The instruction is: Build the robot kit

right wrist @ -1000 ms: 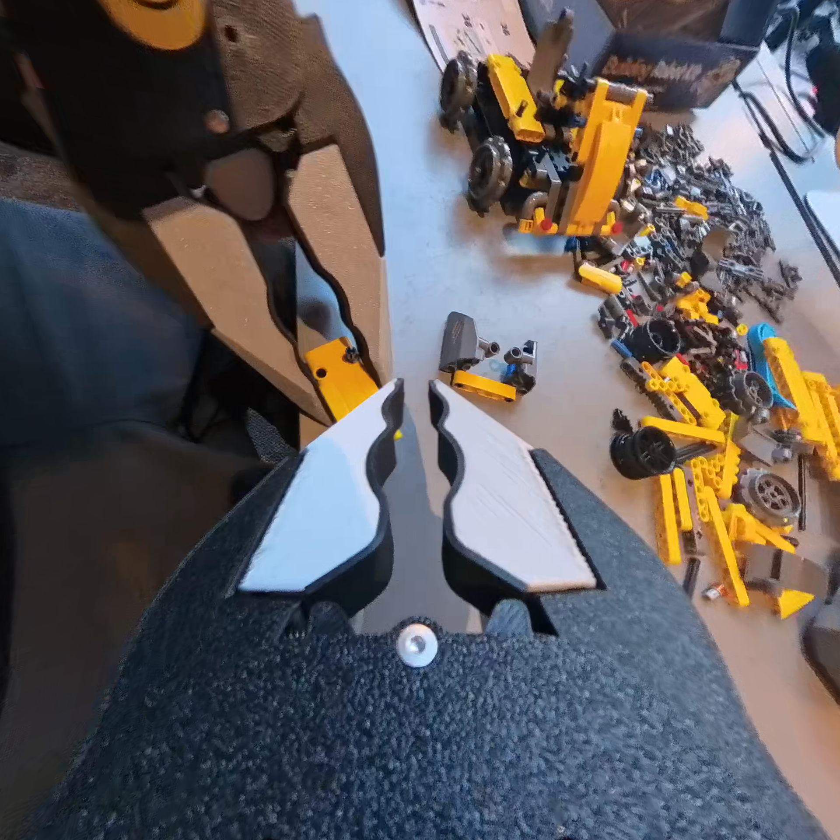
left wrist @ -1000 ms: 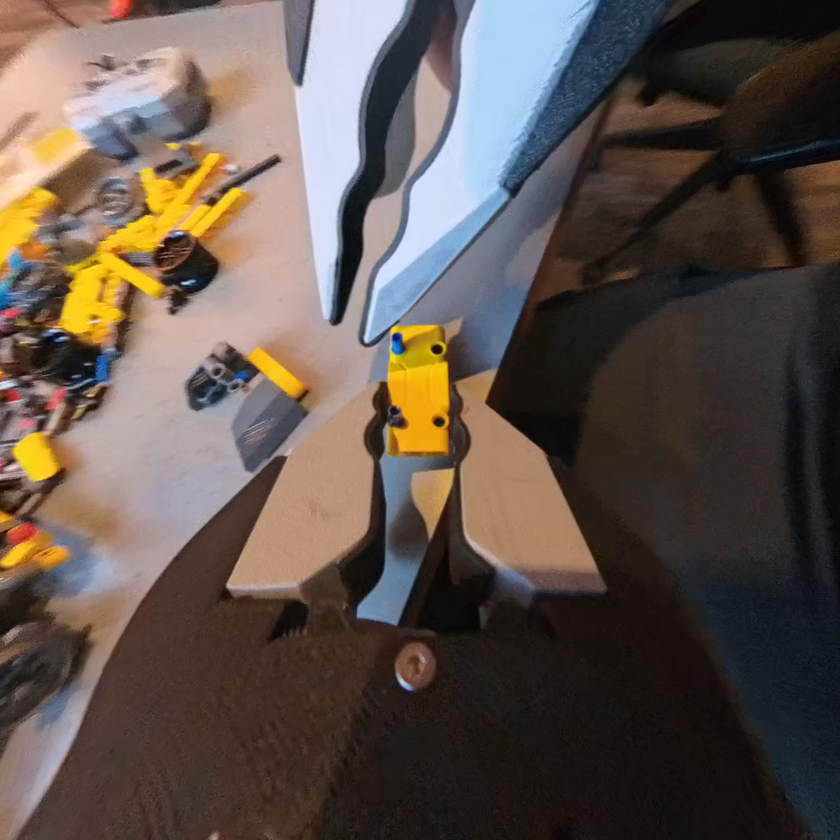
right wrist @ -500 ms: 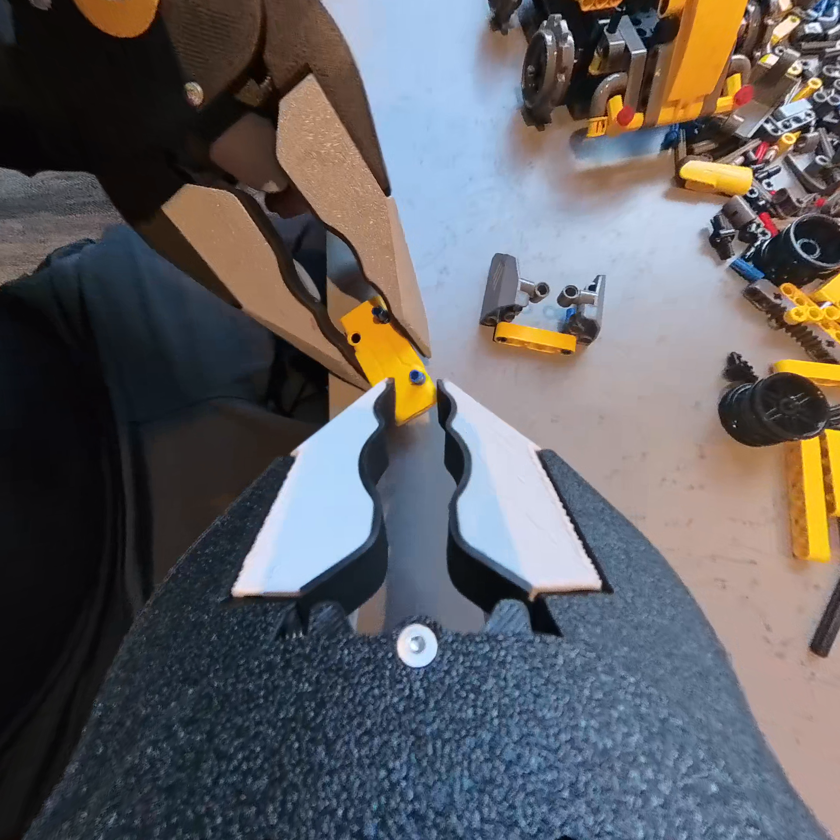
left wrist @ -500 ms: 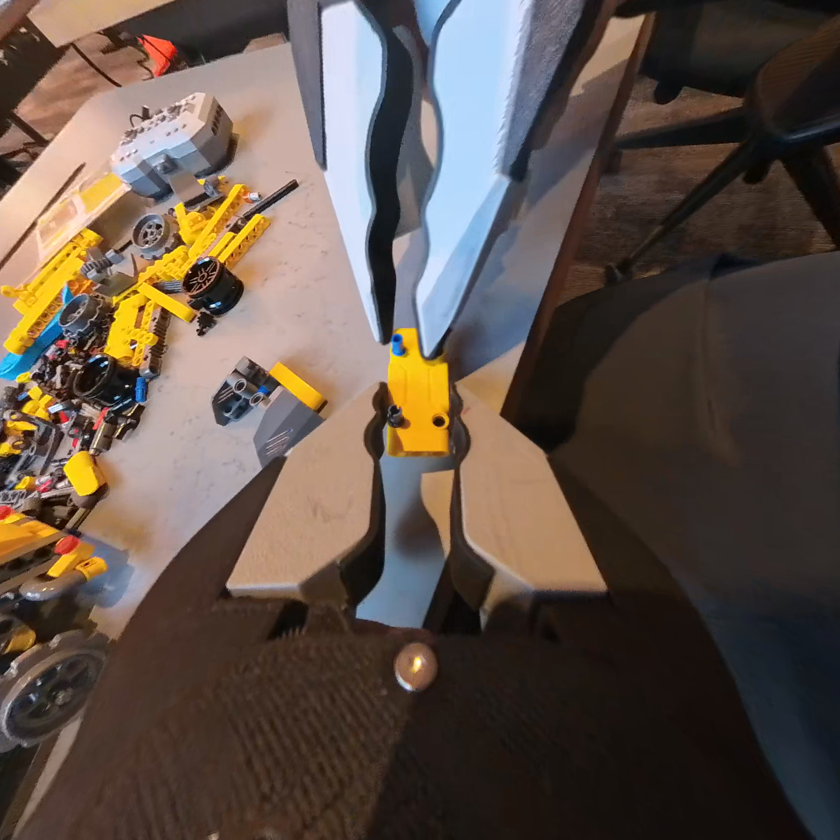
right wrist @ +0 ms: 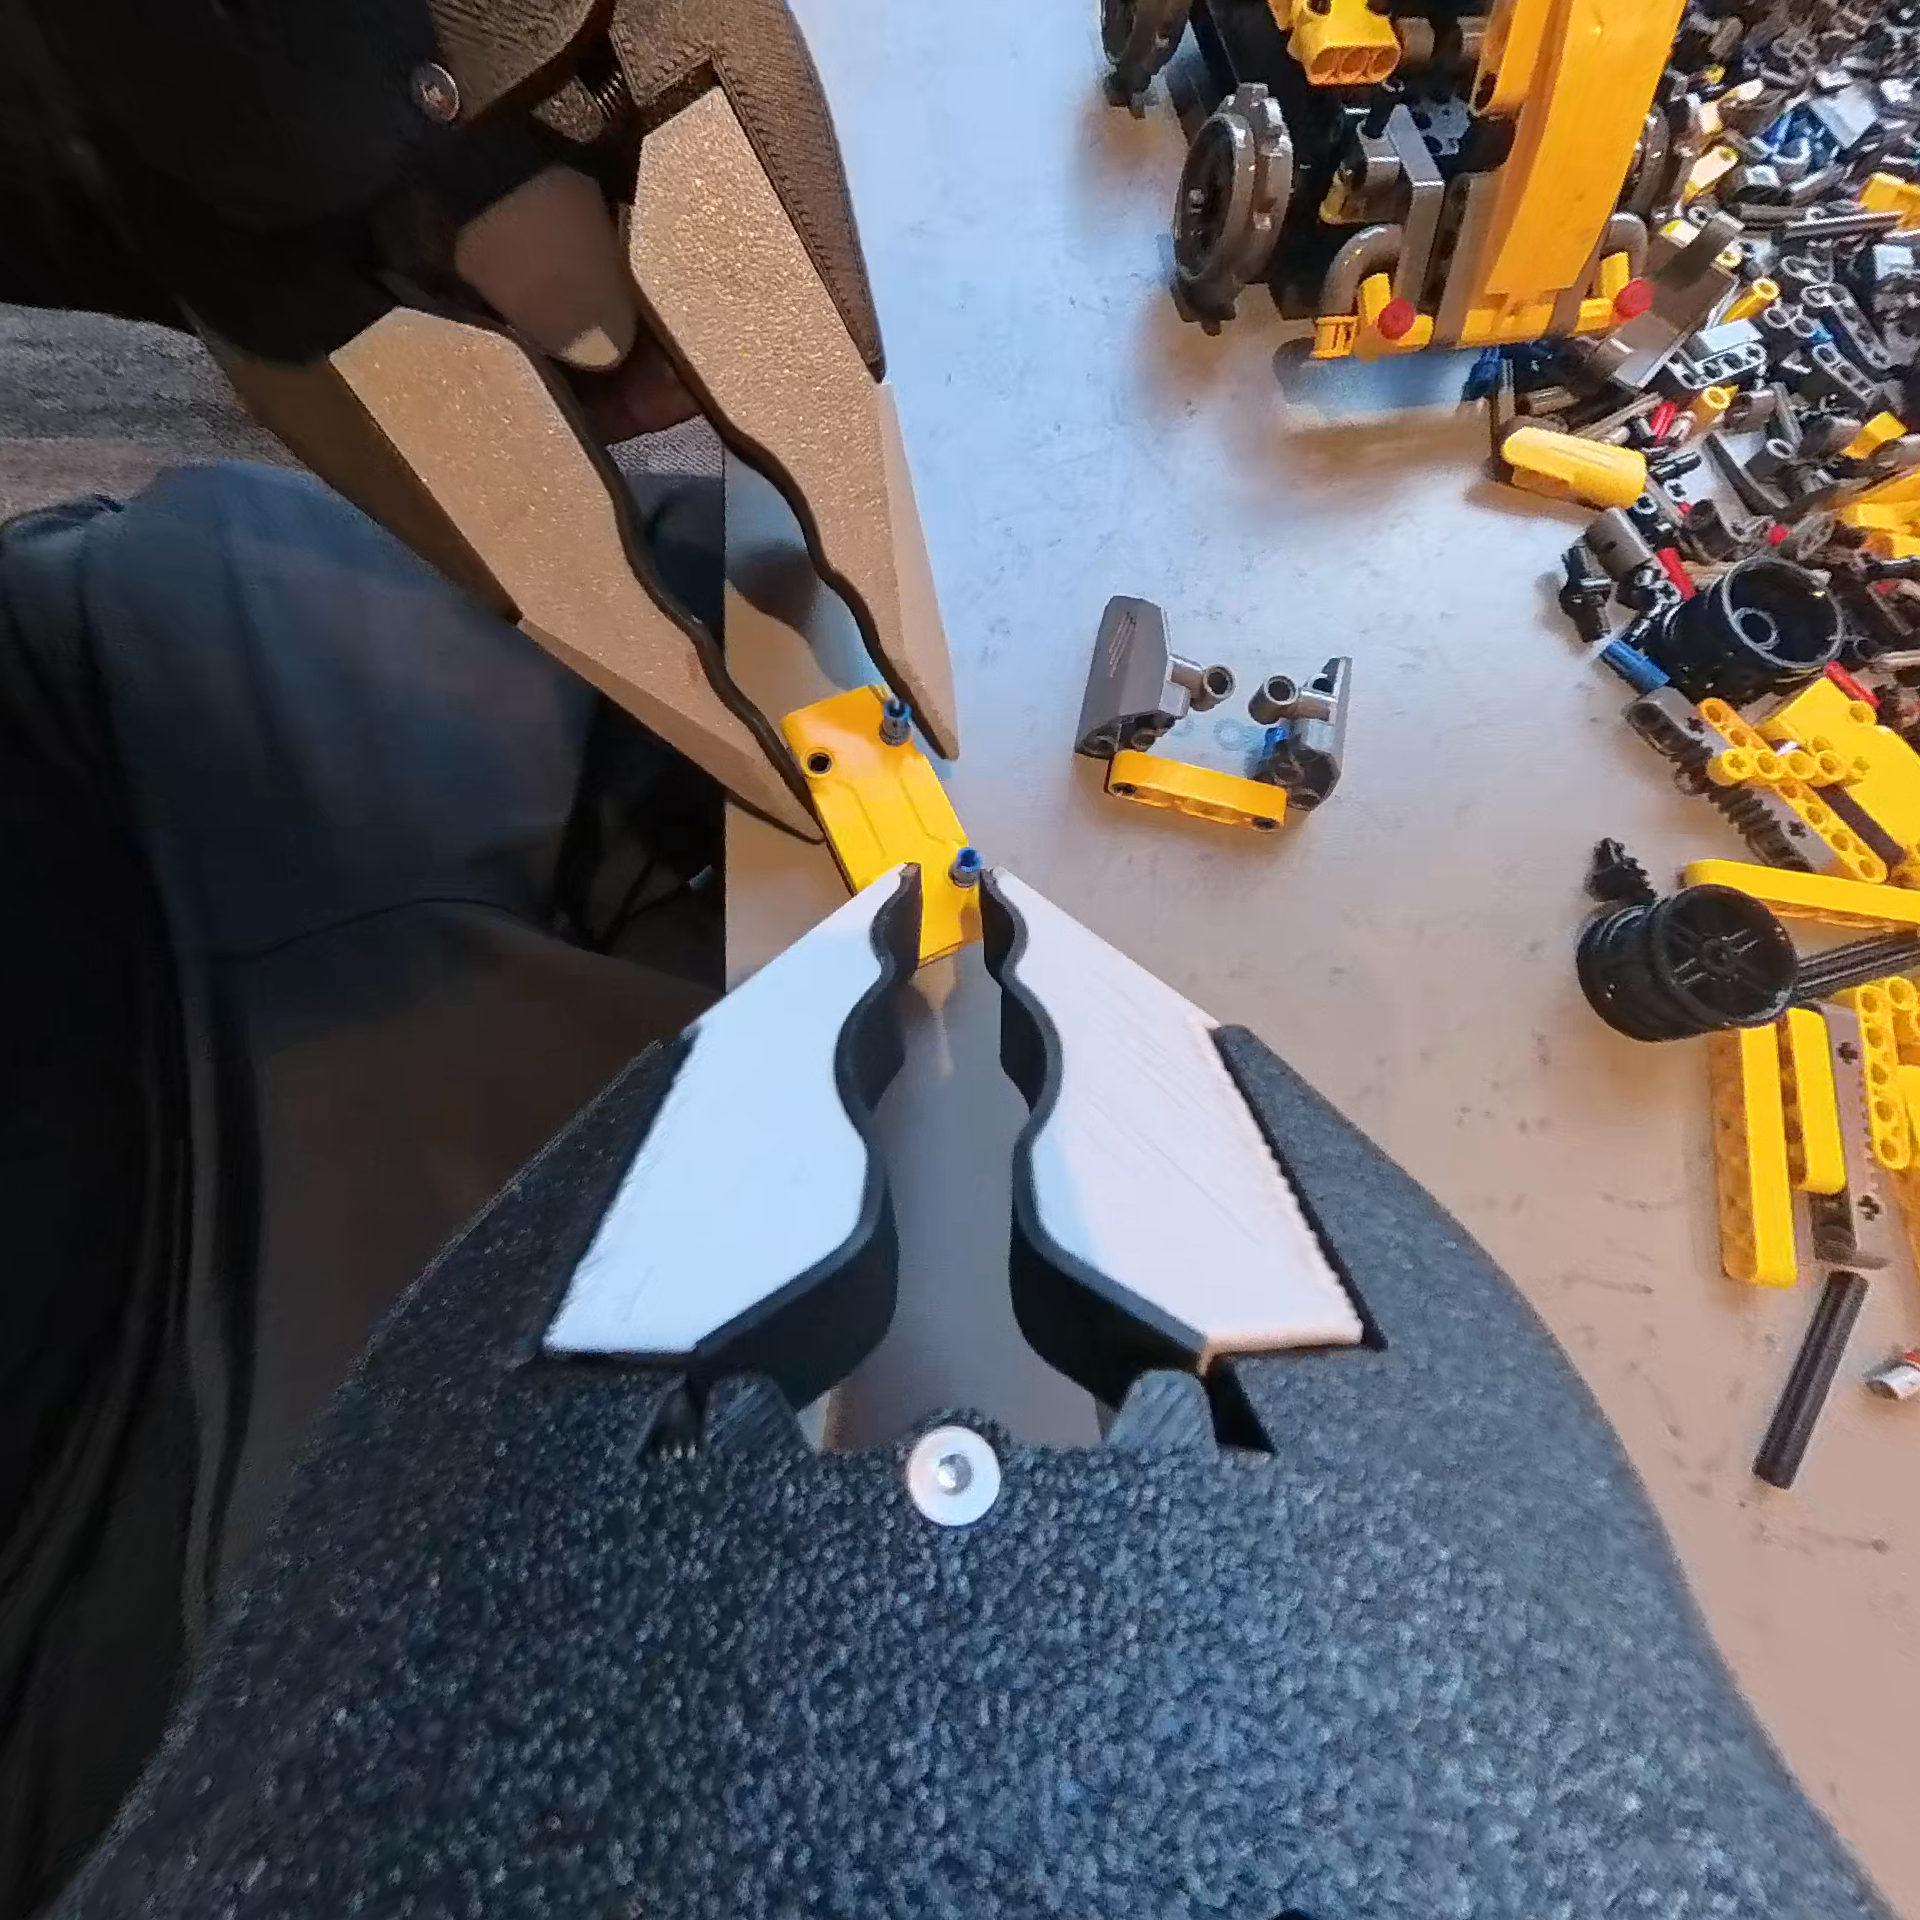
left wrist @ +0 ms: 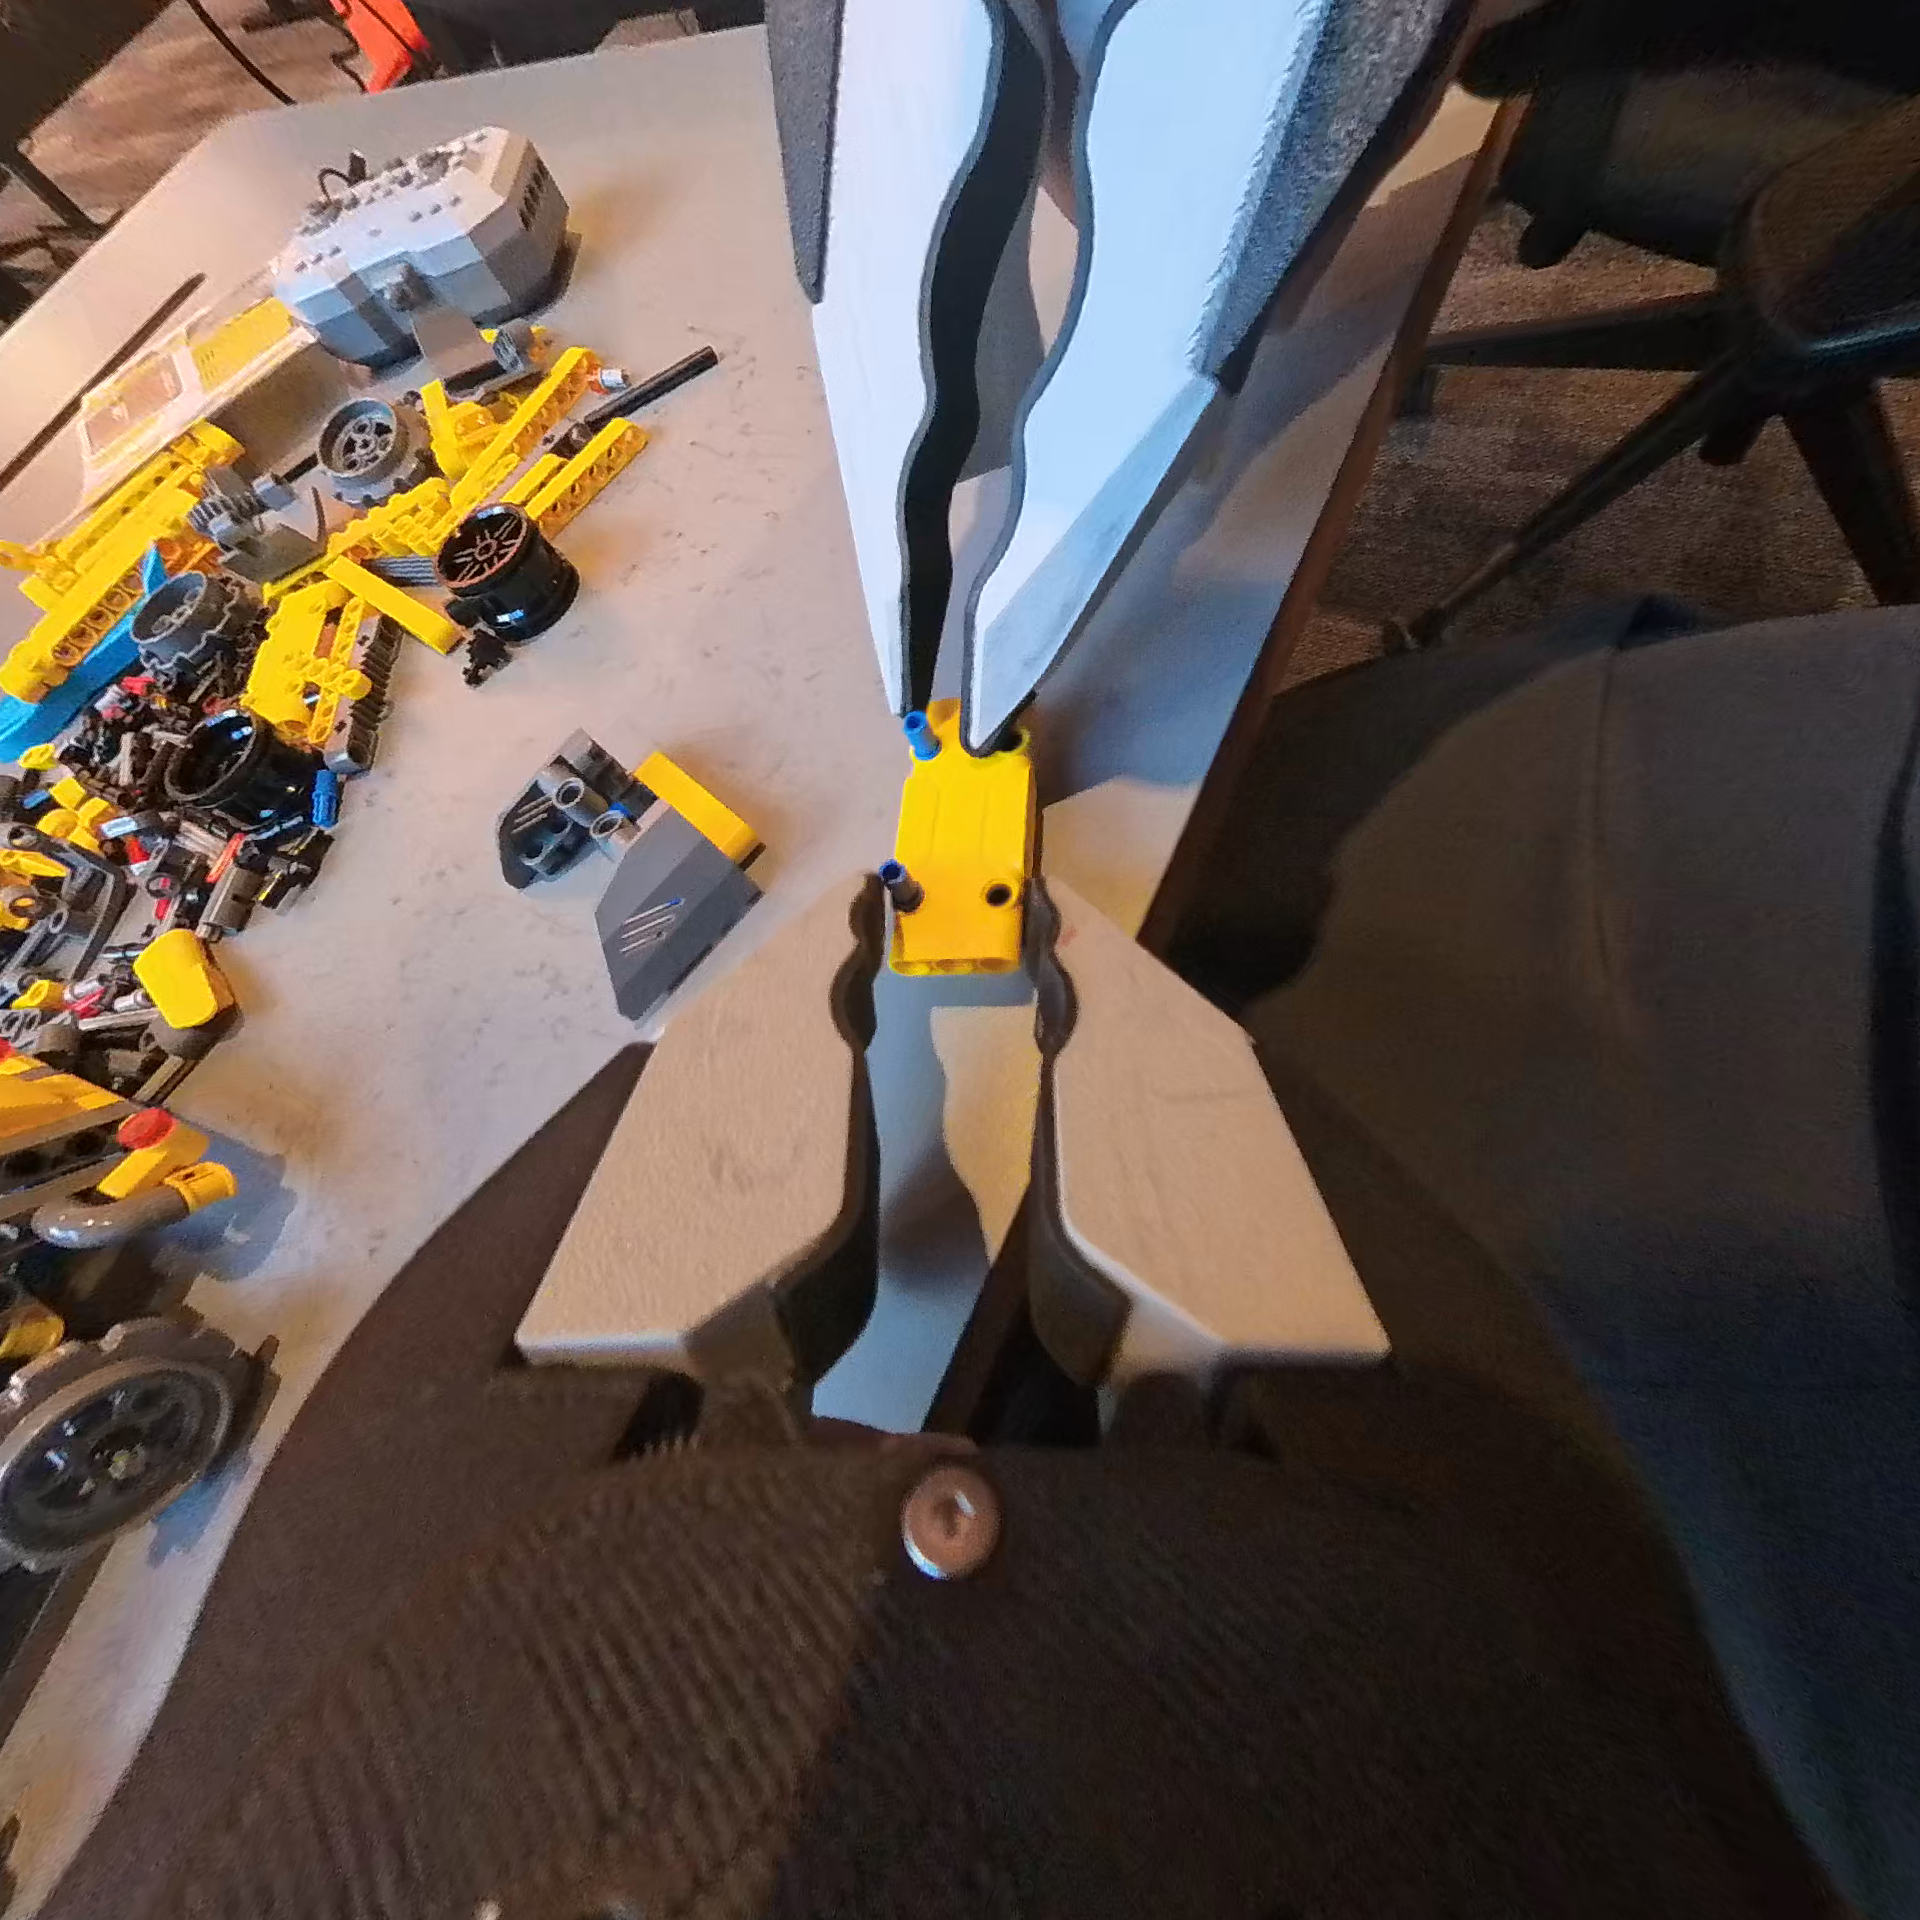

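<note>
A small yellow panel with blue pins [left wrist: 961, 857] is held in the air at the table's near edge, between both grippers. My left gripper [left wrist: 956, 920], with tan fingers, is shut on its near end. My right gripper, with white fingers, comes in from above in the left wrist view and its tips pinch the far end. In the right wrist view the right gripper [right wrist: 945, 894] closes on one end of the panel [right wrist: 883, 800]. The left gripper's tan fingers [right wrist: 831, 520] hold the other end, up and to the left.
A grey-and-yellow sub-assembly [left wrist: 634, 862] [right wrist: 1205, 738] lies on the grey table [left wrist: 727, 499] close by. A part-built yellow vehicle [right wrist: 1455, 177], loose yellow beams, black wheels [right wrist: 1683, 966] and a grey block [left wrist: 426, 239] crowd the table. A person's dark lap [left wrist: 1558, 1143] is beside the edge. Left and right tips are no more than a few centimetres apart.
The right gripper has moved in onto the free end of the yellow panel and narrowed its jaws around it. The left gripper has kept its hold.
</note>
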{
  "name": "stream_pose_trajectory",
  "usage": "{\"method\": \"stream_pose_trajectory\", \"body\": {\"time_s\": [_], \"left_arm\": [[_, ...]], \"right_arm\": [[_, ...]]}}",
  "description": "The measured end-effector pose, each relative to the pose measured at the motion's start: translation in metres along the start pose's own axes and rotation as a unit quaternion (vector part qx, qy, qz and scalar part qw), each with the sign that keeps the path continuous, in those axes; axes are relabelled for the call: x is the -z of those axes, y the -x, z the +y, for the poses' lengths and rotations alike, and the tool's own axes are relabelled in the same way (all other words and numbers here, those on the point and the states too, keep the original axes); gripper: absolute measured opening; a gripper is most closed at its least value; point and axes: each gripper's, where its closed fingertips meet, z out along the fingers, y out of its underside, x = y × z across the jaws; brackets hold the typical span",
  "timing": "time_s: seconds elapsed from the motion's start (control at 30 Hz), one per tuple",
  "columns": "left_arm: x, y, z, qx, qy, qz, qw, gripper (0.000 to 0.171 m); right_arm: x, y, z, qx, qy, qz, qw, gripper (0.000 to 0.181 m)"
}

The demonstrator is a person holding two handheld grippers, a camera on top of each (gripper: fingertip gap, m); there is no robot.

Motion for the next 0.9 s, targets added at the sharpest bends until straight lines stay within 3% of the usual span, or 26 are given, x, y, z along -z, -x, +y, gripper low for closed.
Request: {"method": "stream_pose_trajectory", "body": {"time_s": [0.27, 0.37, 0.43, 0.5, 0.9], "left_arm": [[0.001, 0.002, 0.001, 0.016, -0.005, -0.03, 0.999, 0.024], [0.002, 0.004, -0.002, -0.074, -0.01, -0.097, 0.993, 0.024], [0.004, 0.003, -0.005, -0.167, -0.018, -0.145, 0.975, 0.024], [0.005, 0.001, -0.006, -0.208, -0.025, -0.17, 0.963, 0.024], [0.003, 0.001, -0.006, -0.173, -0.033, -0.159, 0.971, 0.024]], "right_arm": [[0.004, -0.008, 0.001, 0.005, 0.004, 0.043, 0.999, 0.02], [0.008, -0.006, 0.006, -0.026, -0.003, 0.032, 0.999, 0.026], [0.01, -0.005, 0.01, -0.035, -0.006, 0.029, 0.999, 0.026], [0.01, -0.001, 0.014, -0.031, -0.005, 0.027, 0.999, 0.026], [0.005, 0.004, 0.013, -0.06, -0.01, 0.006, 0.998, 0.024]]}}
